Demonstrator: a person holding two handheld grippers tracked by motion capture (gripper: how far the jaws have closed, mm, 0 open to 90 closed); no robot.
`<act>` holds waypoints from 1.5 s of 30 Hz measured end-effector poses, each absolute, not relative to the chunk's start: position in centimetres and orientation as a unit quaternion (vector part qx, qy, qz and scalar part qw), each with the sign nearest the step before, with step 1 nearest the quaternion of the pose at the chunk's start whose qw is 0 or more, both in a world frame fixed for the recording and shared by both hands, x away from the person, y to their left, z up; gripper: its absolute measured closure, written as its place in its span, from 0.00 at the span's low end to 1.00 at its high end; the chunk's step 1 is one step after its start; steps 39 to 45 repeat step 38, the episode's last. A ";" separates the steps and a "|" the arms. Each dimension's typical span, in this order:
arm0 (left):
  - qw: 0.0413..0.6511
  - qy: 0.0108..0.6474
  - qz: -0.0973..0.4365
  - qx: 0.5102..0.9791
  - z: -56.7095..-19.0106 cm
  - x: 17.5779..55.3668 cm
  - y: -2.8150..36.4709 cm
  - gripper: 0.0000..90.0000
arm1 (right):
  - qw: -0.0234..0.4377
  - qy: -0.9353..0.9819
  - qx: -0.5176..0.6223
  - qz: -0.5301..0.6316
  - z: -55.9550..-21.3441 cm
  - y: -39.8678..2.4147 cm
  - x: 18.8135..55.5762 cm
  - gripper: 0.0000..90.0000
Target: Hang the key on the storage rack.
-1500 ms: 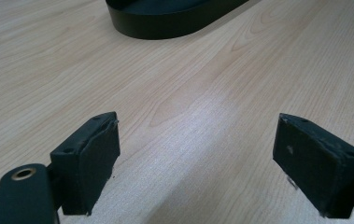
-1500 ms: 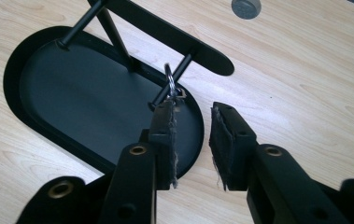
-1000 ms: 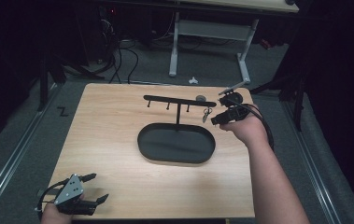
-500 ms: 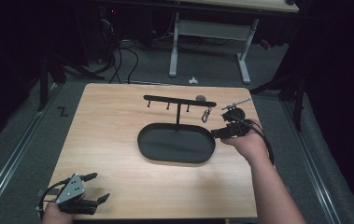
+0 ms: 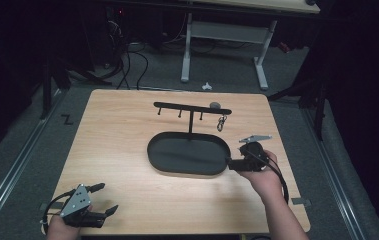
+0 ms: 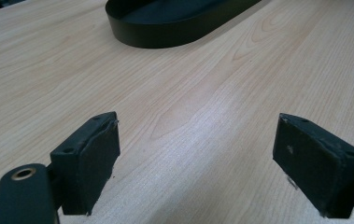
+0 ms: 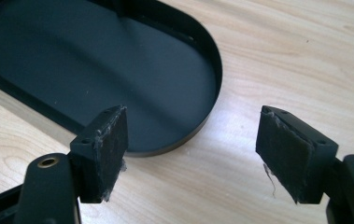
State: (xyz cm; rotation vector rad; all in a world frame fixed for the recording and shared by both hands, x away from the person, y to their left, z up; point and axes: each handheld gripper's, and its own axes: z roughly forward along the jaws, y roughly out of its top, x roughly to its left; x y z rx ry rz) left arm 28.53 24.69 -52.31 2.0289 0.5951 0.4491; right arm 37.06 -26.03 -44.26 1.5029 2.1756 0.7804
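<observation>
Two tools gape empty: the right tool [image 5: 234, 164] has dropped back from the rack [image 5: 192, 108] to the tray's [image 5: 187, 167] three o'clock rim; left tool [image 5: 102, 199] idle.

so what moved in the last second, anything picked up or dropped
The right claw drew back from the right end of the hook rack toward the person, ending open and empty at the right end of the oval tray. A small metal clasp hangs from the rack there. The left claw stayed open at the near left corner.
</observation>
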 end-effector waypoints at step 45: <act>0.486 0.227 0.201 0.819 -51.8 29.0 23.8 0.17 | 0.260 0.730 0.519 0.361 -52.6 -26.0 27.5 0.27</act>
